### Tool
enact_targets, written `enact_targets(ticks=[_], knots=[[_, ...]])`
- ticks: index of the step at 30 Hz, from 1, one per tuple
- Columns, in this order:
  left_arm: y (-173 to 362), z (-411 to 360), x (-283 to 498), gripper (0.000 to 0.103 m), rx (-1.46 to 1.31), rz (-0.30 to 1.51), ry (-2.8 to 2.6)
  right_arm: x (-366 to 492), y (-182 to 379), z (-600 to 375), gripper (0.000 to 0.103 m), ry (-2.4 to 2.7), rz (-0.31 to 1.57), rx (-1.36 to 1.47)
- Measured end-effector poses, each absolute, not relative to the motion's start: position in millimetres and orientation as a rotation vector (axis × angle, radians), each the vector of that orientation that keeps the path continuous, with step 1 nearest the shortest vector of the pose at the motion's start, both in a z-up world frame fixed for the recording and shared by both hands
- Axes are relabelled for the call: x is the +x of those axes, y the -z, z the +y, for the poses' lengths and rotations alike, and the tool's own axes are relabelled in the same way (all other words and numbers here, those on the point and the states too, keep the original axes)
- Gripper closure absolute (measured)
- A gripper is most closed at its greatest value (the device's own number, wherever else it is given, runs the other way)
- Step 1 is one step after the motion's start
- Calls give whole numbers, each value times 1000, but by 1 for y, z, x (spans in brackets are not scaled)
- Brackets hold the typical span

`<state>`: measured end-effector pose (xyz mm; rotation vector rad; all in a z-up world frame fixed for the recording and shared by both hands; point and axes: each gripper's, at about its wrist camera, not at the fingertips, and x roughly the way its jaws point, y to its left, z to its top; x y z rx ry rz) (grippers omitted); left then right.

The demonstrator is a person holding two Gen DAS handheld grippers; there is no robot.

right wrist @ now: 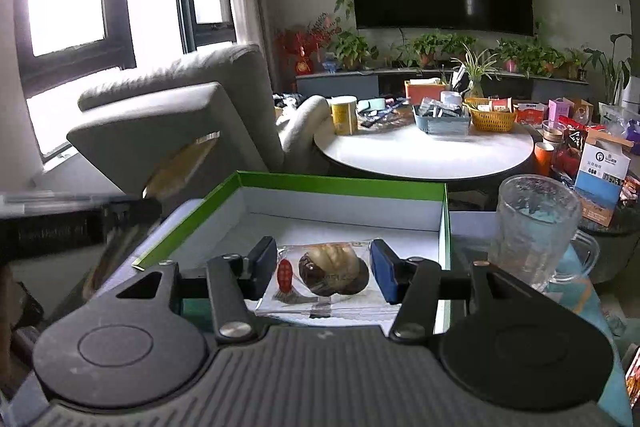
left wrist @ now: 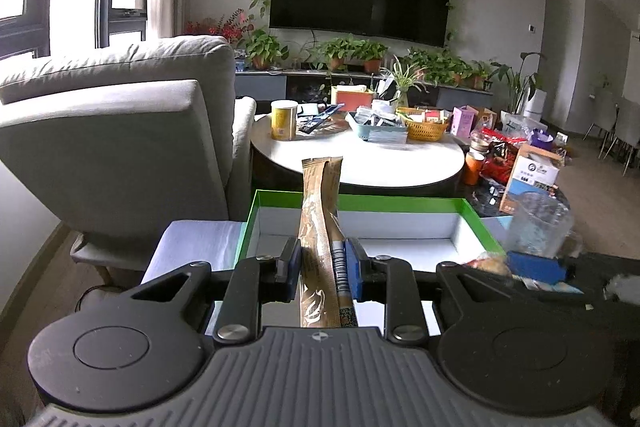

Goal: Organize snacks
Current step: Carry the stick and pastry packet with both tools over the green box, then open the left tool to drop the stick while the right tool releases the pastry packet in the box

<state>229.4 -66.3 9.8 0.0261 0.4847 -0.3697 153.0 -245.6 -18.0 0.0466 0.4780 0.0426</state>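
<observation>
snack packets [left wrist: 320, 227] in both tongs

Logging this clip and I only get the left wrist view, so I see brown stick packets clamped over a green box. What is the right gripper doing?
Observer: The right gripper is shut on a clear snack packet with a brown, walnut-like filling.
Operator: Is it over the box too?
Observer: Yes, the packet hangs over the white inside of the green box, near its right wall.
Operator: Anything already in the box?
Observer: The floor that shows past the packet is bare white.
Operator: Anything close to its right side?
Observer: A glass mug stands just outside the box's right wall.
</observation>
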Motion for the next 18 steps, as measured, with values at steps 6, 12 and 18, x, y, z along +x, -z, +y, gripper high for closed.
enact_targets(ticks=[6,12,18], knots=[[17,-80,262,81,39,542,360,172,37,-250,48,-39,520,32],[41,-81,273,81,45,603,342,180,52,-257,48,-33,584,55],[47,-80,265,84,70,613,336,180,51,-254,48,-19,609,63]])
